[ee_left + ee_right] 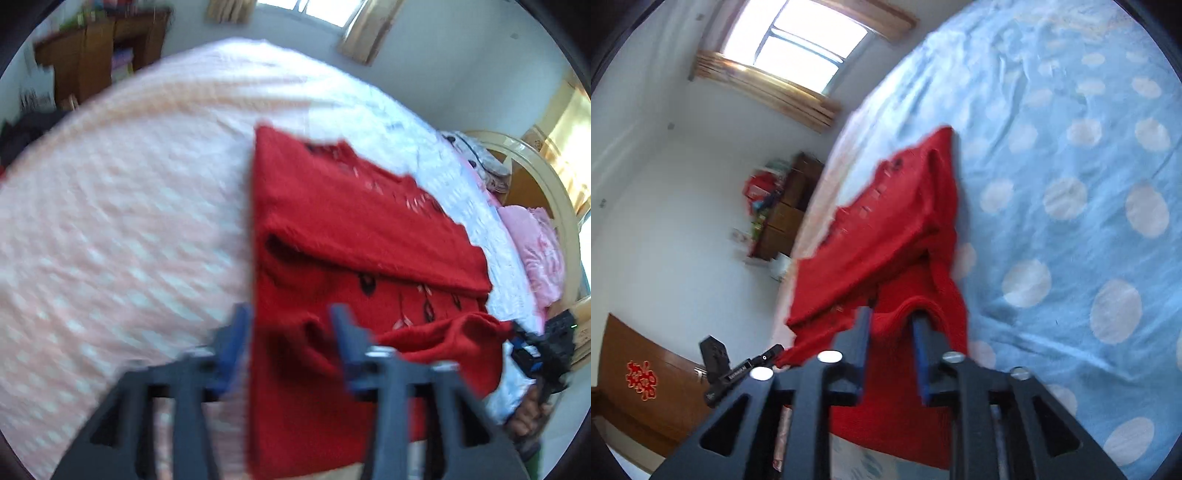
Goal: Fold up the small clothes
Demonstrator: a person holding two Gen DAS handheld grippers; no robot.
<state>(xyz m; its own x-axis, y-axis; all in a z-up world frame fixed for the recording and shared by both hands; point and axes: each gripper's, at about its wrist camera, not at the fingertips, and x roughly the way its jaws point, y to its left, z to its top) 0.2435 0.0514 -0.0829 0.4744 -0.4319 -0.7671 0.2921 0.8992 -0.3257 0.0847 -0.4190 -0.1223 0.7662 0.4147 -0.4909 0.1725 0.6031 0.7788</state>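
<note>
Red knitted sweater (354, 236) lies part-folded across the dotted bedsheet (110, 221). Left gripper (291, 332) and right gripper (892, 328) both stand spread, pinching nothing. No legible writing.

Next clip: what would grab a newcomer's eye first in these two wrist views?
The bright red knitted garment, partly folded on the polka-dot bedsheet, dominates both views. The left gripper hangs open over its near edge, nothing between its pads, while the right gripper has a red fold lying between its parted jaws. A sunlit window glows behind.
</note>
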